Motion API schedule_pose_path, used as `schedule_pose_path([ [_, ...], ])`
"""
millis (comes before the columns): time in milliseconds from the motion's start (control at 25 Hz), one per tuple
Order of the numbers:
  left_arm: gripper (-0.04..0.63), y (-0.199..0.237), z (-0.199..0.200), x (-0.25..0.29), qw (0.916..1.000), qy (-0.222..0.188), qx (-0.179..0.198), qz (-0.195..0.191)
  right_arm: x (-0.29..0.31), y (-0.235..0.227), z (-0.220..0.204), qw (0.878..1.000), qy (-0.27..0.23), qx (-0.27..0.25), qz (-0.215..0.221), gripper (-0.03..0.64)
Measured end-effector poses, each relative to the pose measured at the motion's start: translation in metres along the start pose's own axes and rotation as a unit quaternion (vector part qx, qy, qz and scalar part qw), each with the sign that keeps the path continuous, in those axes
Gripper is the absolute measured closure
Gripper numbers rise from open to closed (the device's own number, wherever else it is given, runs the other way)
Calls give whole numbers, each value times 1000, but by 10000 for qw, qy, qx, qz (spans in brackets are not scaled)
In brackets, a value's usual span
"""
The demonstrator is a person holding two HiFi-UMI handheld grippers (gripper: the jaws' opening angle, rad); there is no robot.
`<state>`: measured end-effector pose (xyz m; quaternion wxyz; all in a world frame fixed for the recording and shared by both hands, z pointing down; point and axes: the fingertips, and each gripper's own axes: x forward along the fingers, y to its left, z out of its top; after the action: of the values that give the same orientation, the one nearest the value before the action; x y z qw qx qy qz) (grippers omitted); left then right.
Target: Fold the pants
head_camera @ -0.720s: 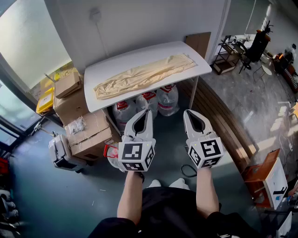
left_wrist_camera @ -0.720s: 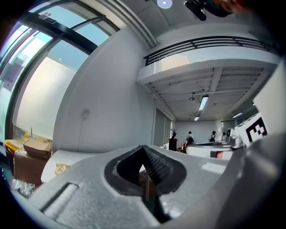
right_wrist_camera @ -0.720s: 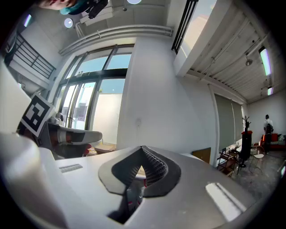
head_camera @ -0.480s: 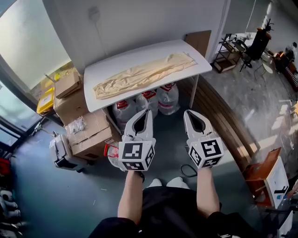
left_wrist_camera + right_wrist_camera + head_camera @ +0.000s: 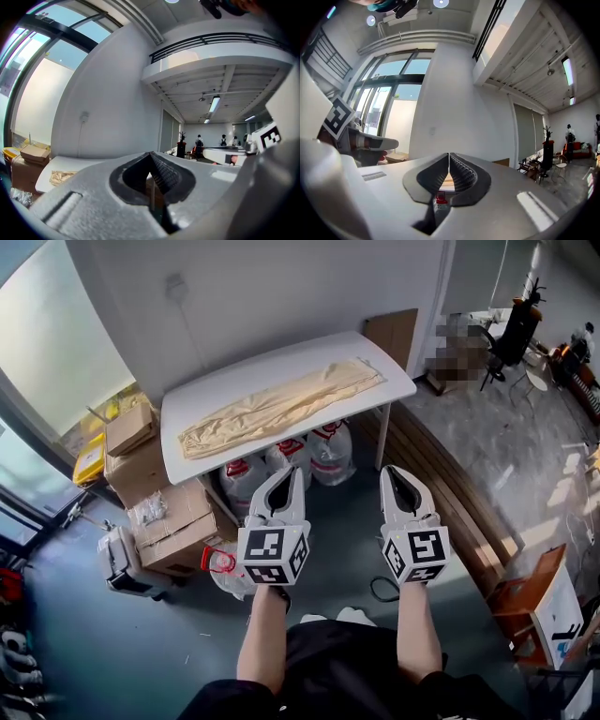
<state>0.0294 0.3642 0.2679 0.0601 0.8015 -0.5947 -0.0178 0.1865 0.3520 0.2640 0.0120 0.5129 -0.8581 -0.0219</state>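
The long beige fabric pants [image 5: 281, 407] lie stretched out lengthwise on the white rectangular tabletop [image 5: 244, 381], unfolded, with the waist toward the left end and the legs running to the right corner. Both tools are held level and side by side in front of the person, well short of the table and touching nothing. The left gripper [image 5: 288, 472] has its jaws brought together at the tips with nothing between them, and the right gripper [image 5: 395, 472] is likewise closed and empty; each gripper view shows only a thin slit between the ribbed pads. Compared with the earlier head view, the whole scene has slid a little left and down: the table and pants now sit nearer the picture's left side, while the grippers keep much the same spot, the right one pointing slightly more to the right. The pants themselves lie as they did. Under the table stand clear plastic water jugs with red caps [image 5: 323, 448], and brown cardboard boxes [image 5: 169, 521] are stacked at its left.
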Motion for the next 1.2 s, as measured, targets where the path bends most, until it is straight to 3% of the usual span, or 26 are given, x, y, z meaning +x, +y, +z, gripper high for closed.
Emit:
schedule_pose_path([
  [680,591,-68,17,65,9993,-340,65,-150,-7,-104,18,9994,-333,-63,-106,620],
  [960,591,-18,15,115,9994,-338,-78,11,56,-99,2,9996,-183,-131,141,620],
  [1200,591,32,4,190,9993,-144,-353,1,133,-124,-9,10000,9,-84,-12,620],
])
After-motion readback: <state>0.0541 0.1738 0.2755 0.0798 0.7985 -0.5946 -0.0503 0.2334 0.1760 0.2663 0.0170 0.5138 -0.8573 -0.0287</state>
